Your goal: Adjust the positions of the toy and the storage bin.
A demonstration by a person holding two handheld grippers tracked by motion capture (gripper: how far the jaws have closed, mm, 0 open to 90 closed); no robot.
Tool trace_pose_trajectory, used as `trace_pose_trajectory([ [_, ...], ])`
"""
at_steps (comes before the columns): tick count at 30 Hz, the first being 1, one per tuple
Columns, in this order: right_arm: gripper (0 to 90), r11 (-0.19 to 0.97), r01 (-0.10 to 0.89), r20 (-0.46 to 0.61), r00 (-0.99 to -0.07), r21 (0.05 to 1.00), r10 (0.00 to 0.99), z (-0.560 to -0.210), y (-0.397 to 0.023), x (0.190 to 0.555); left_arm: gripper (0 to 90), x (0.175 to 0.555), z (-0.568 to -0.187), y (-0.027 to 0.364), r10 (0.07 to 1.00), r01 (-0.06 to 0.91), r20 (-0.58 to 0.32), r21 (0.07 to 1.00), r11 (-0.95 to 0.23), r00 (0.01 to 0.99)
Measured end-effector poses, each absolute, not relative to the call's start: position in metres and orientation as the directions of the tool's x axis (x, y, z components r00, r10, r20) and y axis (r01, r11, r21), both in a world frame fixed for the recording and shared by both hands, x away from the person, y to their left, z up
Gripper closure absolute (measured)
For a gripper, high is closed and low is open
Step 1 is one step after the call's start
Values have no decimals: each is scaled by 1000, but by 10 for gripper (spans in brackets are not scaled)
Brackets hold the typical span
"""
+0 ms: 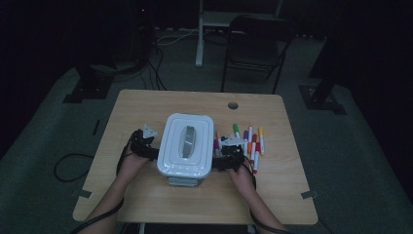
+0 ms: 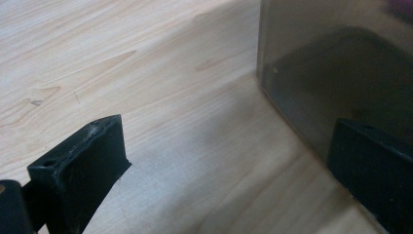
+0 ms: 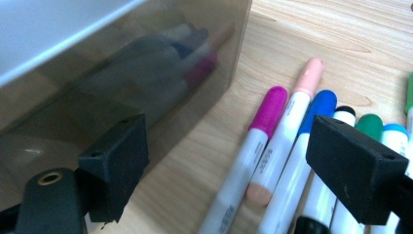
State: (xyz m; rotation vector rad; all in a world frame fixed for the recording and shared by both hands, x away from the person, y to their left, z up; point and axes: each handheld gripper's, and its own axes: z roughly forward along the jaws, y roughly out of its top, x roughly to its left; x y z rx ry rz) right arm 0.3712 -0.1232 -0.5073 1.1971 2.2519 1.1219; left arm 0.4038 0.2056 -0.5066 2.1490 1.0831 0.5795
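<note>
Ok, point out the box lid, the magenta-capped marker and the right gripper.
box lid point(image 1: 187, 141), high view, on its grey centre handle.
magenta-capped marker point(image 3: 269, 113), right gripper view, on its cap.
right gripper point(image 3: 229, 165), right gripper view, midway between its open jaws.

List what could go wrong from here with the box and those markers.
1. The right gripper stands open beside the box, right over the markers; closing or sliding it may roll or scatter them.
2. The left gripper is open with one jaw against the box's smooth wall; a one-sided push might skid the box toward the markers.
</note>
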Motion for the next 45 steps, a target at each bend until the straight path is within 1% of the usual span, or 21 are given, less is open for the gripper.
trace_pose_trajectory([
  [5,155,322,537,77,-593,780,802,-508,-127,357,17,394,-506,206,817,523,85,729,-442,571],
  [14,155,345,523,80,-629,779,773,-509,-124,336,17,381,-505,211,813,519,63,740,-427,579],
  [21,152,359,518,96,-660,776,745,-510,-115,329,16,380,-509,227,815,536,19,744,-398,579],
  [23,125,363,513,89,-662,777,745,-511,-111,327,16,382,-510,232,815,538,11,745,-393,580],
  [24,125,367,511,88,-665,777,741,-513,-109,328,16,383,-510,235,815,539,6,747,-389,580],
  [27,125,343,523,126,-669,780,733,-516,-104,329,16,388,-512,244,826,550,-12,751,-364,564],
  [30,124,340,511,140,-690,790,711,-516,-98,329,16,390,-512,252,836,548,-2,756,-358,549],
  [33,120,353,474,106,-703,806,703,-515,-94,328,16,391,-514,257,836,543,12,755,-367,549],
  [34,120,351,462,92,-700,814,708,-515,-95,328,16,391,-515,259,837,545,8,755,-363,547],
  [37,120,339,461,101,-700,820,707,-510,-105,330,16,389,-518,265,843,551,-2,757,-350,538],
  [38,120,341,453,86,-694,824,715,-509,-110,330,16,388,-519,266,844,556,-5,755,-348,536],
  [39,121,339,447,71,-683,828,727,-507,-115,331,16,387,-520,267,845,560,-9,753,-347,535],
  [45,121,324,458,64,-651,828,757,-504,-157,334,16,378,-525,272,843,571,-19,743,-348,538],
])
